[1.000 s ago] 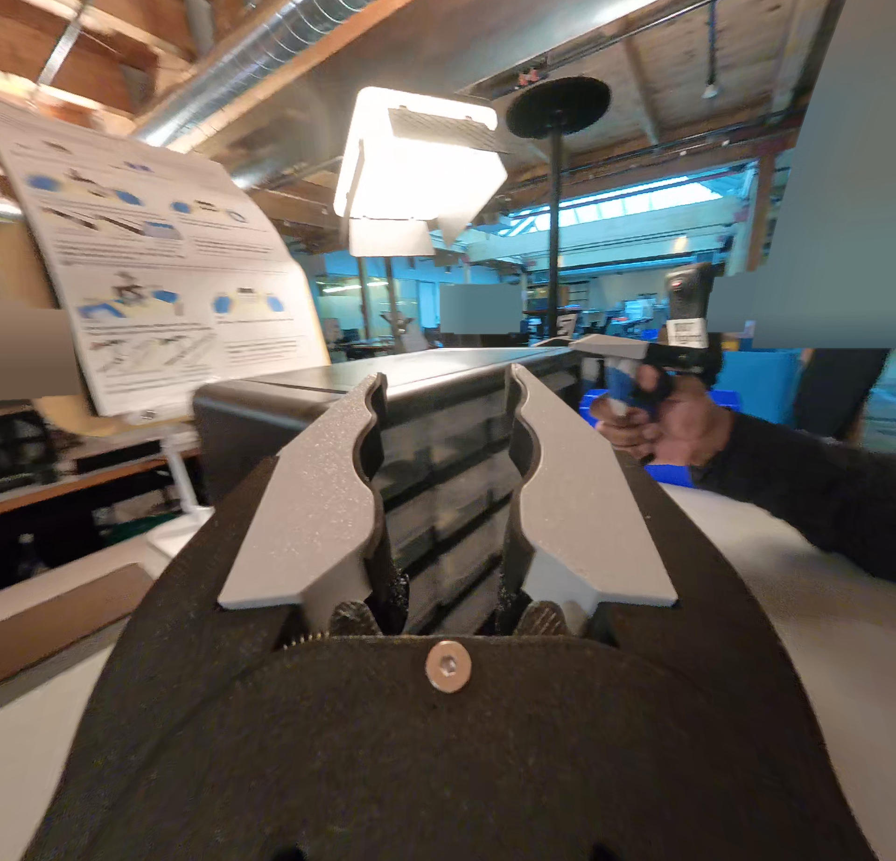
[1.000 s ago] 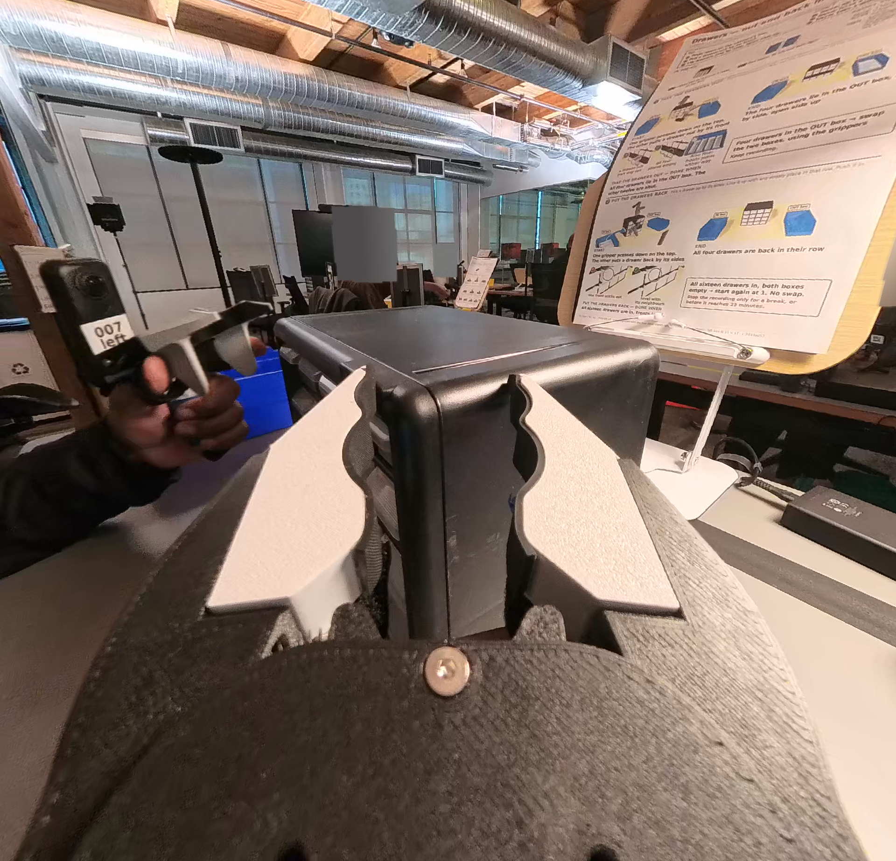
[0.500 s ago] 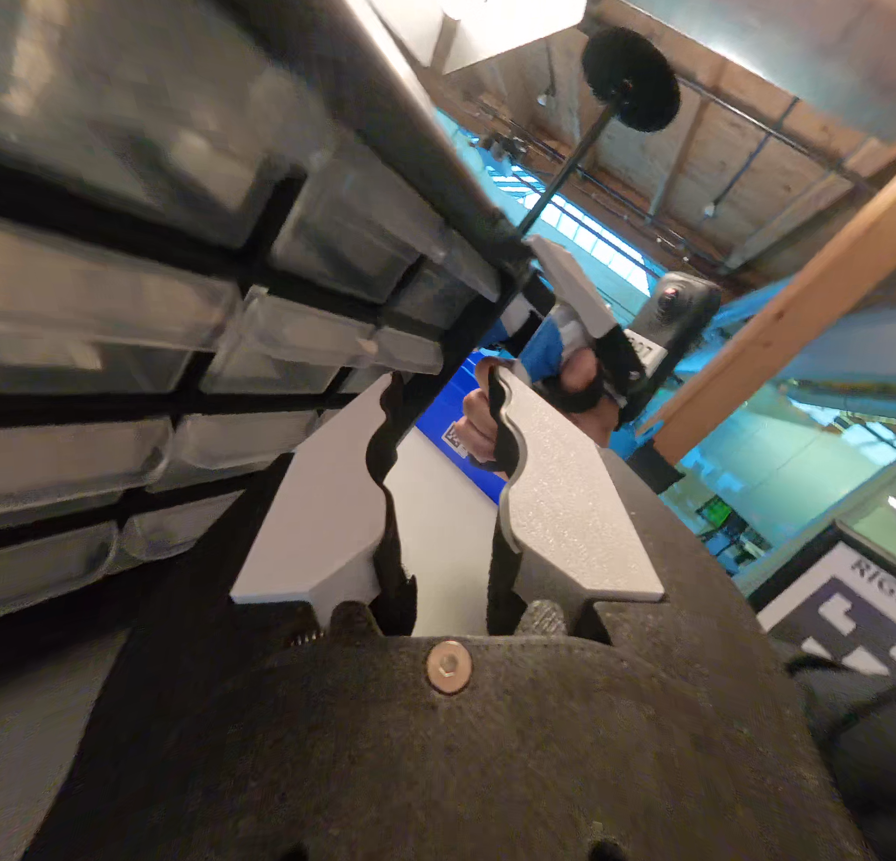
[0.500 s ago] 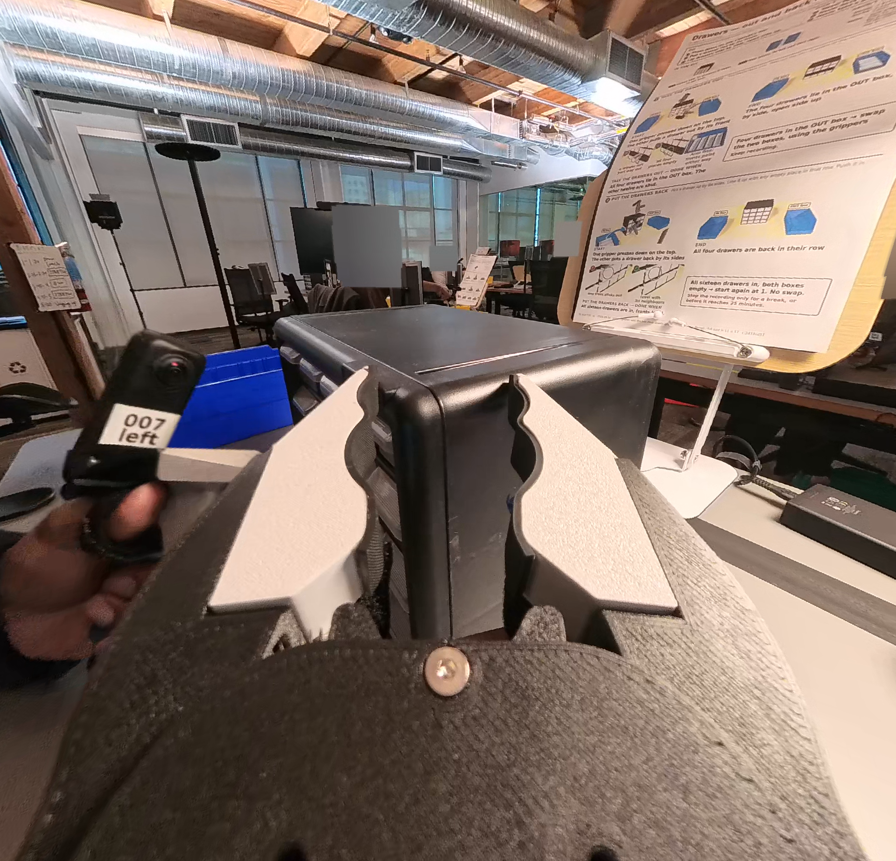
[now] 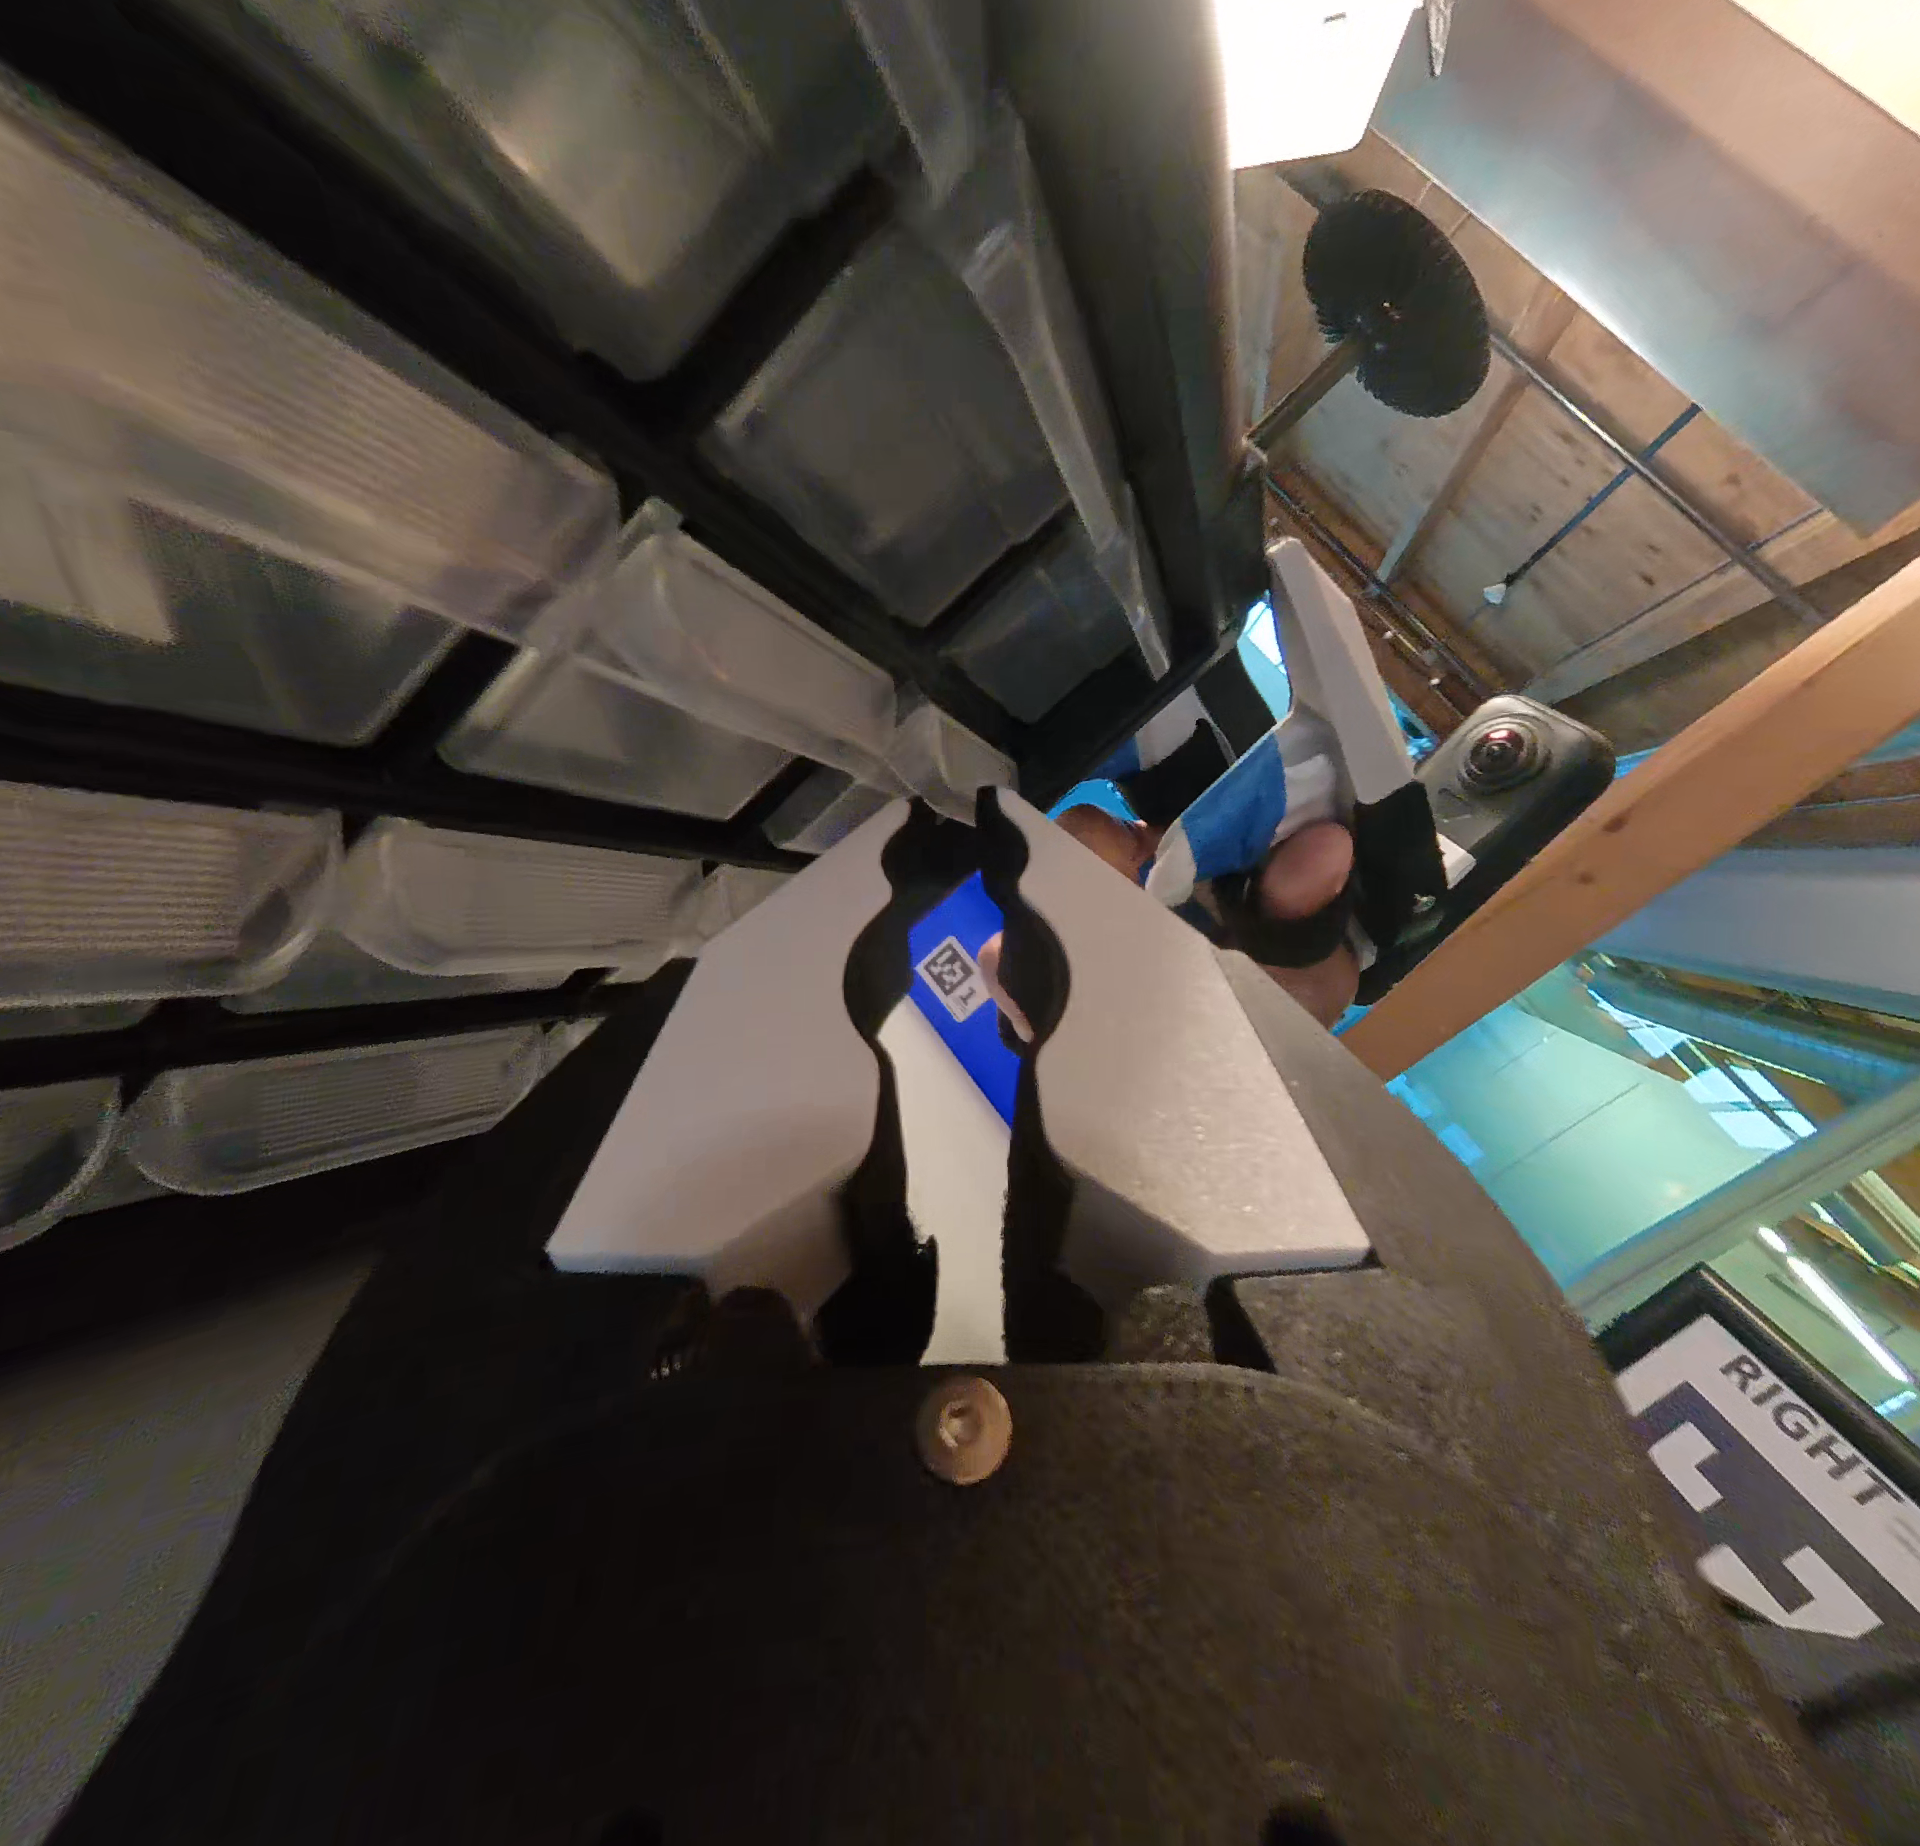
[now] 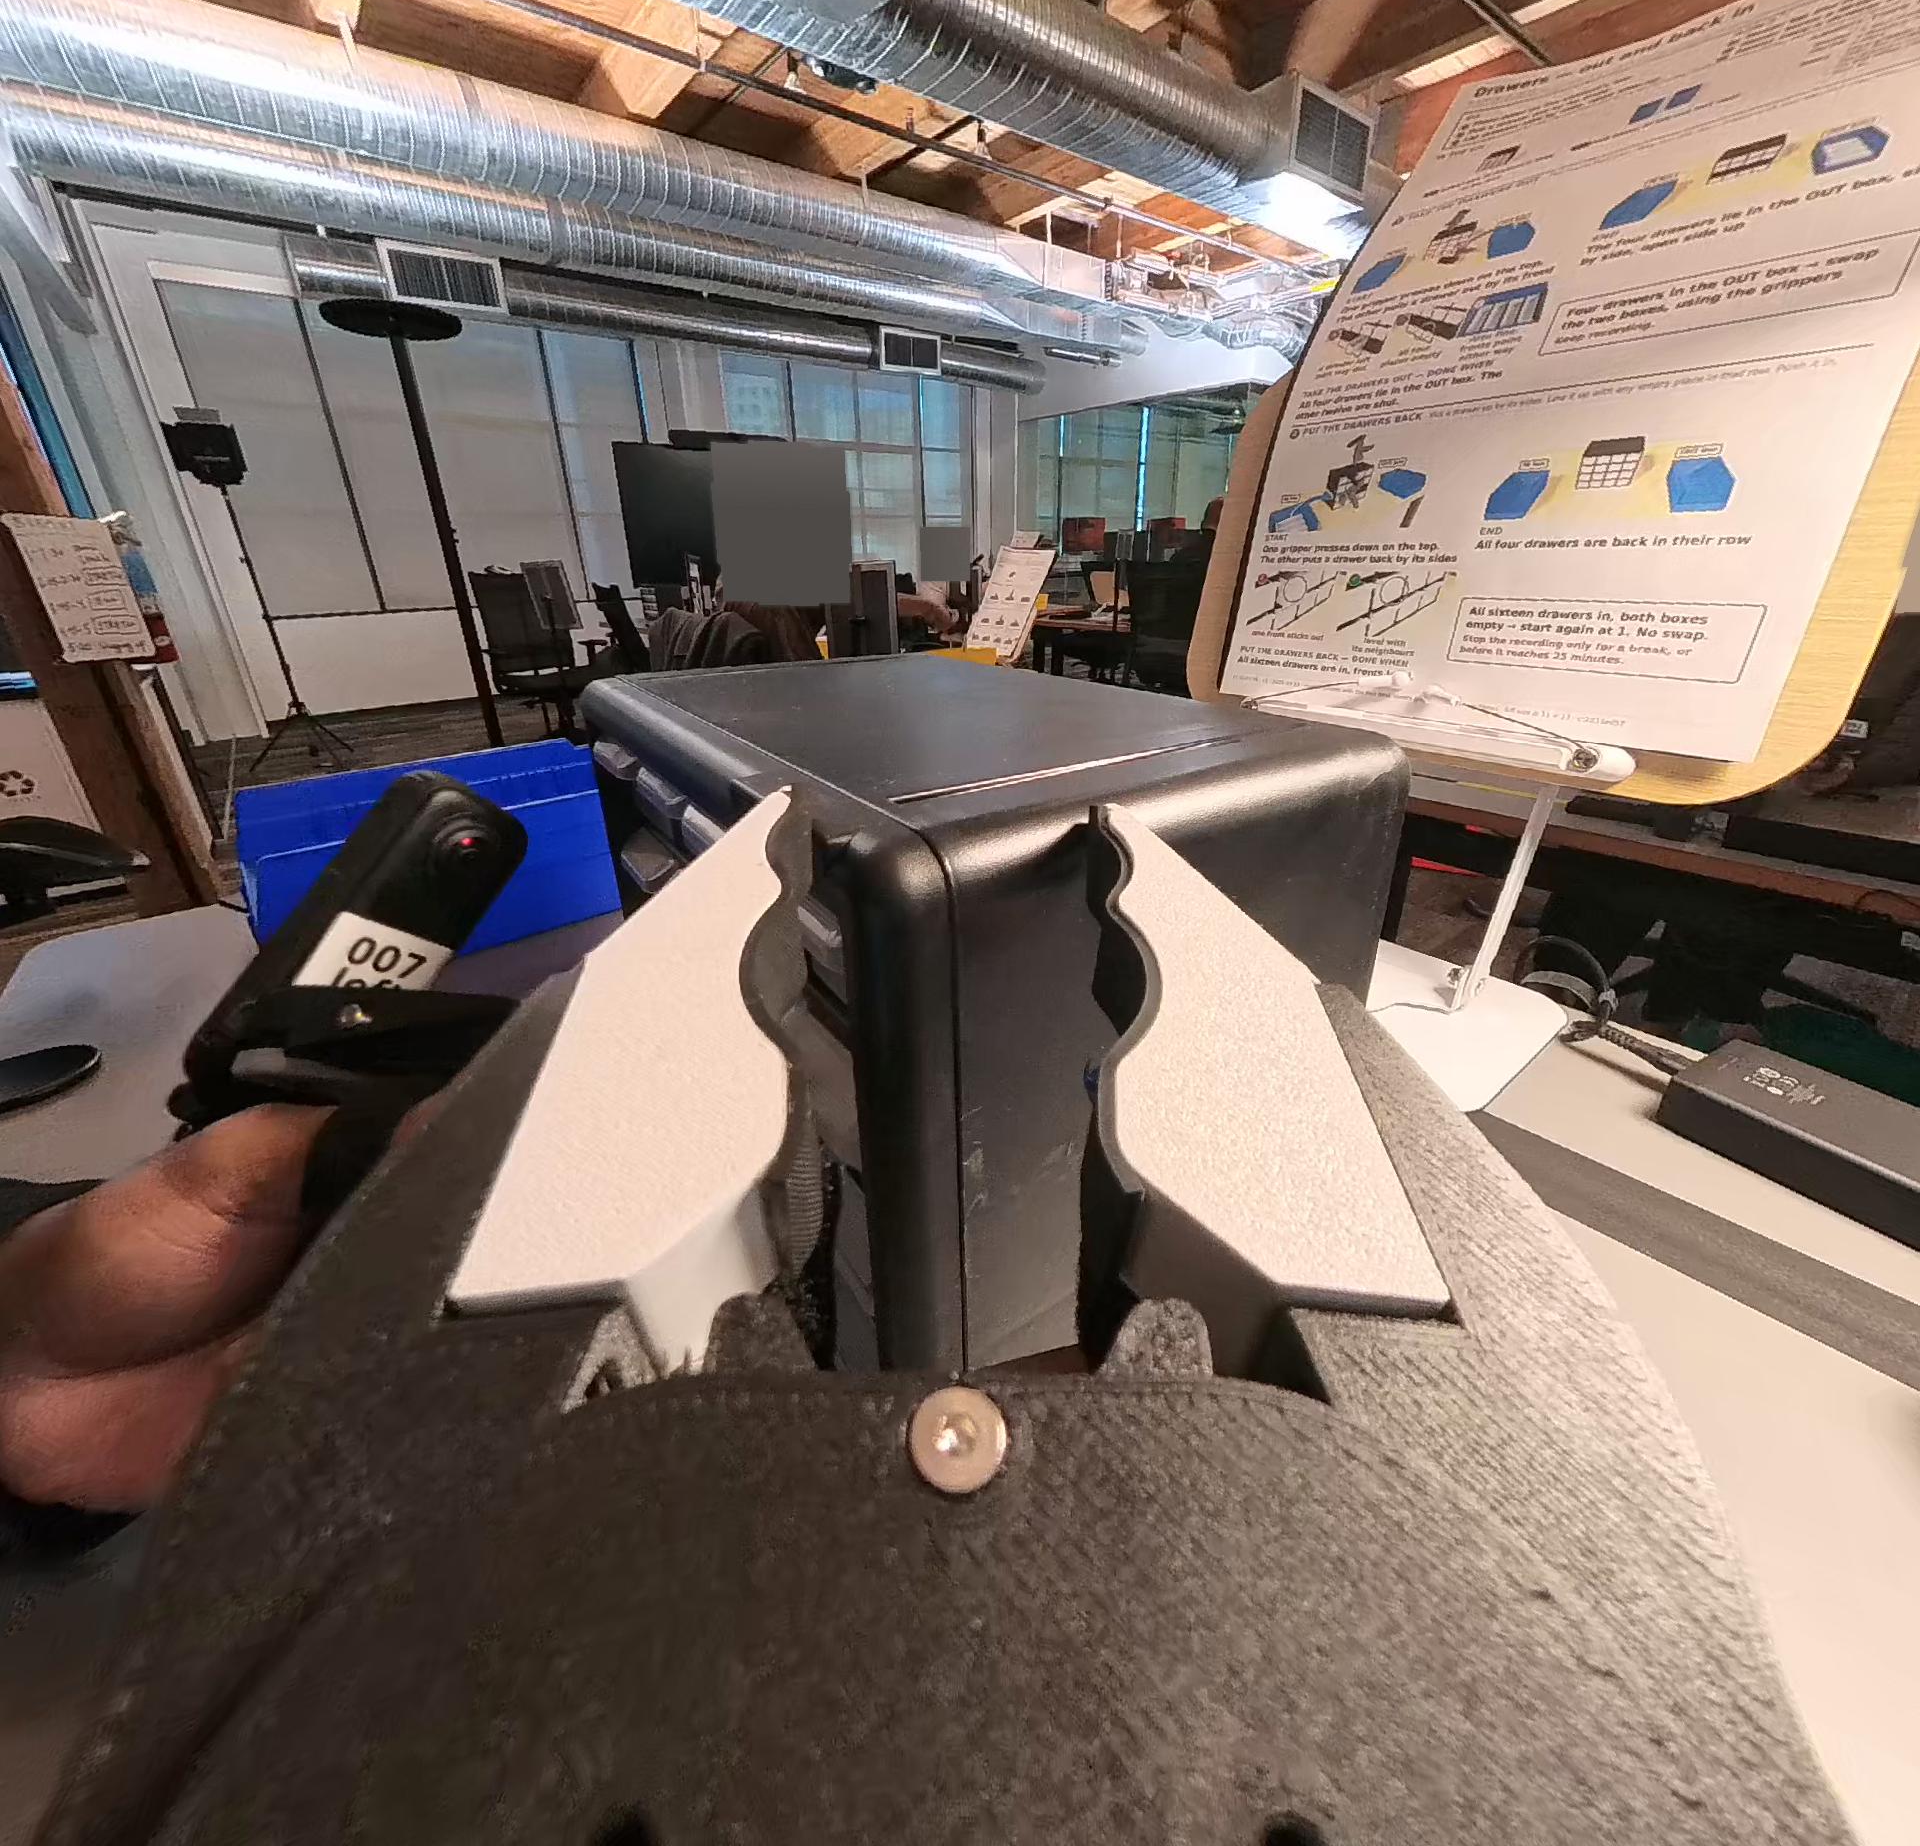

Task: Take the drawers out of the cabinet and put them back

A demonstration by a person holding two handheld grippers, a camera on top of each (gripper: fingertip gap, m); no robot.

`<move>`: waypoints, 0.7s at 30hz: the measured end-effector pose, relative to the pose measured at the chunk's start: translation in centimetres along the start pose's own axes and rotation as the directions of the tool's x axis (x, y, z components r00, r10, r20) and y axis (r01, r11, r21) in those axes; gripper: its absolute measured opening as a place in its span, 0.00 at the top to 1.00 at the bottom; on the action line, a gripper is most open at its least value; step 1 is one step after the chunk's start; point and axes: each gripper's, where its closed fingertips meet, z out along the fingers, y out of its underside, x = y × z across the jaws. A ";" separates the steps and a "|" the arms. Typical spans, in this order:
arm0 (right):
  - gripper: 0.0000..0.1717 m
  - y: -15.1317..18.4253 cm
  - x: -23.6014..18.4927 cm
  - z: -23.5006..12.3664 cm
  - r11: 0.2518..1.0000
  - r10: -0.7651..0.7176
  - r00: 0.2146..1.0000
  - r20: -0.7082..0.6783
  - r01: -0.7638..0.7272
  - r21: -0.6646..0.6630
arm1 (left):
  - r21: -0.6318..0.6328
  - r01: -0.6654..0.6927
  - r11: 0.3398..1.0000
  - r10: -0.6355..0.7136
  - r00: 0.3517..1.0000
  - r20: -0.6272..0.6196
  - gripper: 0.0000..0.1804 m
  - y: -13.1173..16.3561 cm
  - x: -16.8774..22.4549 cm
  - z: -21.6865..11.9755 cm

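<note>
Cabinet (image 6: 1039, 757): one. Left gripper (image 5: 951, 809) nearly closed, perhaps pinching clear drawer (image 5: 940, 757) tab. Right gripper (image 6: 945, 820) wide, empty.

Left wrist: tilted, close at cabinet (image 5: 644, 508) front; right: corner (image 6: 914, 965).

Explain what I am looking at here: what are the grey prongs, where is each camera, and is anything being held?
There is no robot. A person holds one hand-held gripper in each hand, and a wide-angle camera on each looks out along its two grey fingers.

The left hand-held gripper views the black plastic cabinet from low and close. Its fingers are nearly together, with the tips at the handle of a clear plastic drawer; whether they pinch it is unclear.

The right hand-held gripper is wide open and faces the cabinet's corner, gripping nothing.

On the pale table also stand a blue plastic bin and an instruction sheet on a stand.
</note>
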 end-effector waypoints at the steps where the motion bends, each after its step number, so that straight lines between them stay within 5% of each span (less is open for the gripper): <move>1: 0.68 0.0 0.0 0.0 1.000 0.000 1.000 0.000 0.000 0.001 | -0.004 0.006 1.000 -0.006 1.000 -0.013 0.95 0.1 0.1 -0.1; 8: 0.68 0.0 0.0 0.0 1.000 0.007 1.000 -0.006 -0.007 0.006 | -0.072 -0.026 0.997 0.024 0.999 -0.029 0.89 1.6 0.9 -1.5; 13: 0.68 0.2 -0.3 -0.9 1.000 0.017 0.999 -0.036 -0.017 0.009 | -0.237 -0.263 0.935 0.266 0.964 -0.020 0.83 2.4 2.1 -4.3; 18: 0.69 2.2 -1.2 -4.0 0.994 -0.101 0.989 -0.110 0.097 -0.042 | -0.279 -0.630 0.725 0.655 0.755 -0.006 0.69 -4.3 4.3 -7.3; 21: 0.69 3.7 -2.1 -5.8 0.966 -0.250 0.957 -0.146 0.236 -0.105 | -0.272 -0.791 0.548 0.831 0.551 0.070 0.62 -10.8 5.6 -8.1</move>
